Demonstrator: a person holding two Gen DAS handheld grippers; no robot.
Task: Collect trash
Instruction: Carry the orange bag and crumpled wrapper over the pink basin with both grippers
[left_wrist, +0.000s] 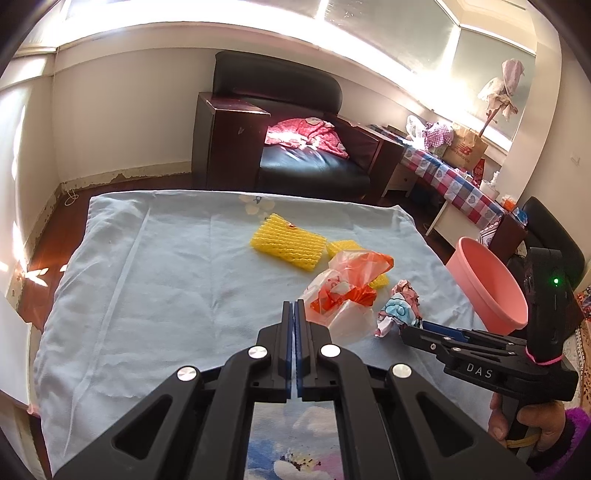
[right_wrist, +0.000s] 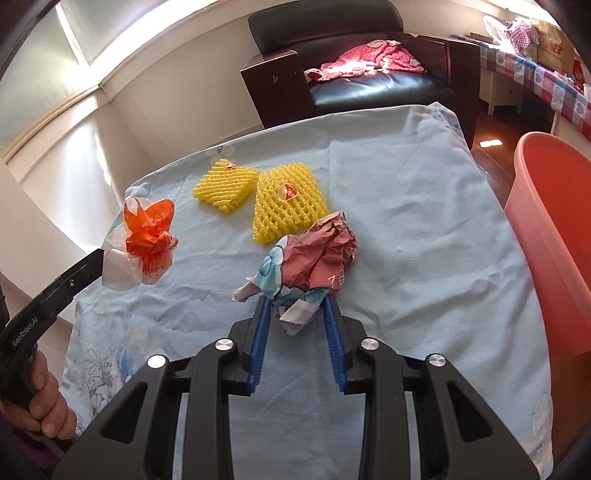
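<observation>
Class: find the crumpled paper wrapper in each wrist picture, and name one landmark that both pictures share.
Left wrist: crumpled paper wrapper lies right of centre, at the right gripper tips.
Right wrist: wrapper sits at centre, between the gripper's jaws.
Shared landmark: the pink bin, to the right in both.

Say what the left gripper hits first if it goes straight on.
Likely the crumpled orange-and-clear plastic bag, just ahead and slightly right of the shut left gripper; depth unclear, so it might meet the light blue cloth first.

Daylight enters through overexposed windows (left_wrist: 388, 40) along the far wall, casting glare patches on the armchair (left_wrist: 295, 147) and floor (left_wrist: 40, 266). Both views sharp; strong fisheye curvature, dark vignetted corners.
</observation>
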